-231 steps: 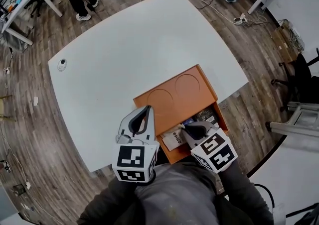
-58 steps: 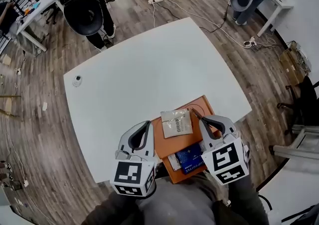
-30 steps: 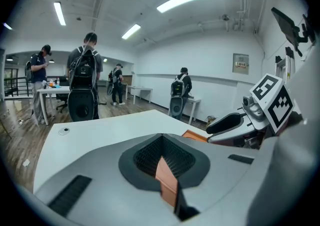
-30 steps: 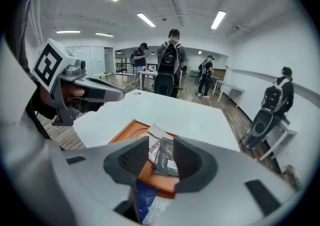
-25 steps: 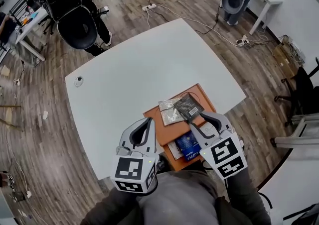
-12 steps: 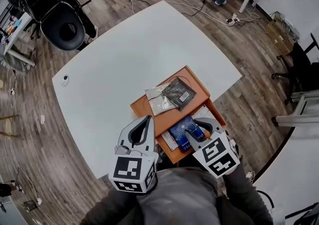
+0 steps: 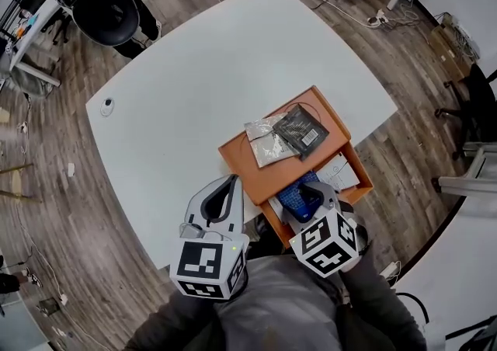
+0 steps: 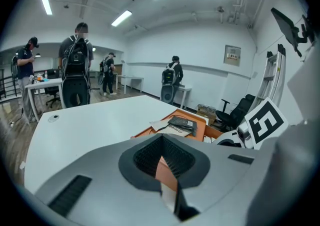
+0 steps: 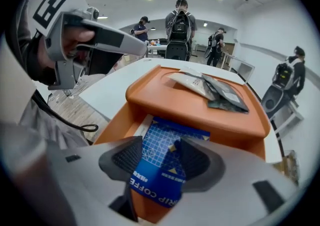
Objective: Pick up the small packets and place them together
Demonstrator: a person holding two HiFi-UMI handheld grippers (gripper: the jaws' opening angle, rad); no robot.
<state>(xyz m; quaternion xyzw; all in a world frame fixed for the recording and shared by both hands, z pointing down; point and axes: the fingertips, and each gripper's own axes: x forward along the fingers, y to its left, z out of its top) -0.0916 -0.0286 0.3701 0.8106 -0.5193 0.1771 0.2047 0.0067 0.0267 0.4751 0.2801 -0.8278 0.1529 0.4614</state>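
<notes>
A silver packet (image 7: pixel 268 140) and a black packet (image 7: pixel 303 130) lie overlapping on top of the orange box (image 7: pixel 248 167). They also show as the black packet (image 9: pixel 227 95) and silver packet (image 9: pixel 192 82). In its pulled-out drawer (image 7: pixel 361 186) lie a blue coffee packet (image 7: pixel 293 194) and a white packet (image 7: pixel 338 172). My right gripper (image 7: pixel 307 190) points down into the drawer. Its jaws have just been opening and straddle the blue packet (image 9: pixel 172 132) without pressing it. My left gripper (image 7: pixel 231 180) hovers shut and empty at the box's left front corner.
The box stands at the near right edge of a white table (image 7: pixel 210 70). A small round object (image 7: pixel 107 106) sits at the table's far left. A black office chair (image 7: pixel 116 12) and people stand beyond the table. Another chair (image 7: pixel 474 101) is at the right.
My right gripper has drawn back from the packets on the box top and sunk into the drawer over the blue packet, jaws wider. The left gripper has dropped a little.
</notes>
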